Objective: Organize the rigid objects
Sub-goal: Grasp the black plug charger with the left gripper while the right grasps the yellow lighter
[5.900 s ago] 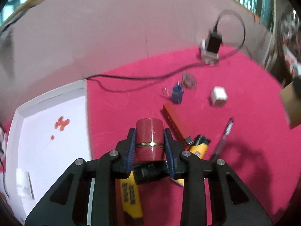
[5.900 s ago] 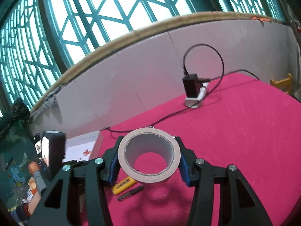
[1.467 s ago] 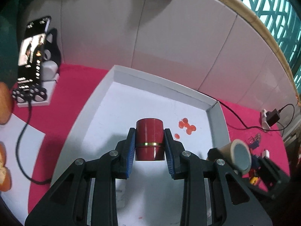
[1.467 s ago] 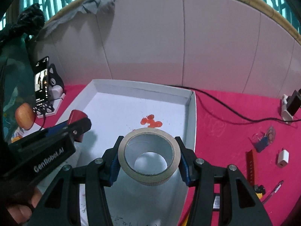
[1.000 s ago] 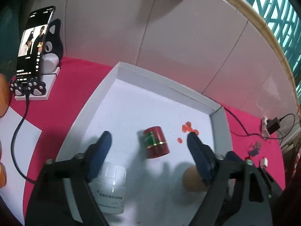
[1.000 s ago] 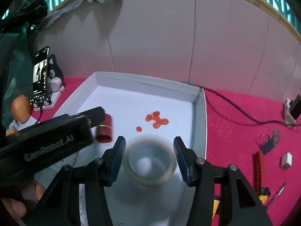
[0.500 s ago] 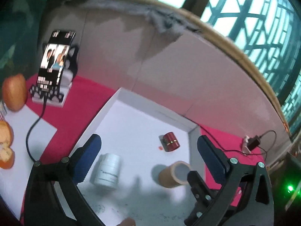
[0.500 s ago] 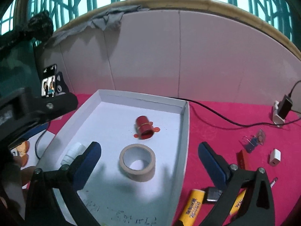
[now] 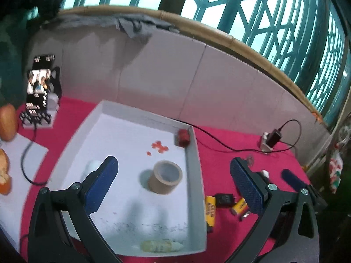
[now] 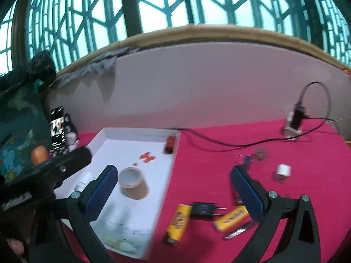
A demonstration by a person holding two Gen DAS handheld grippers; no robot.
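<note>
Moved: both grippers backed up and away from the tray (image 9: 198, 164) since a second ago; tape (image 9: 165, 177) and red cup (image 9: 183, 137) got let go and now sit in the tray, the cup having ended up in the far right corner.
Left gripper (image 9: 173, 186): fingers spread wide, nothing between the pads.
Right gripper (image 10: 174, 194): same deal, wide apart and empty, hanging over the tray's right rim.
Tray: white, on the red cloth (image 9: 230, 153); tape stands mid-tray, a white bottle (image 10: 84, 180) lies at the left side, partly behind a finger, and another pale bottle (image 9: 161, 246) is at the near wall.
Still outside: two yellow lighters (image 10: 178, 223) (image 10: 231, 217), a black plug (image 10: 203, 210) between them, a white cube charger (image 10: 282, 172) farther right, blurry bits near the cable (image 10: 219, 141).
In the way: the left gripper's body crosses the right wrist view at lower left; the phone on its stand (image 9: 40, 92) and an orange fruit (image 9: 7, 122) sit left of the tray.
Room: open cloth between the tray's right rim and the loose items; back wall just behind the tray.
</note>
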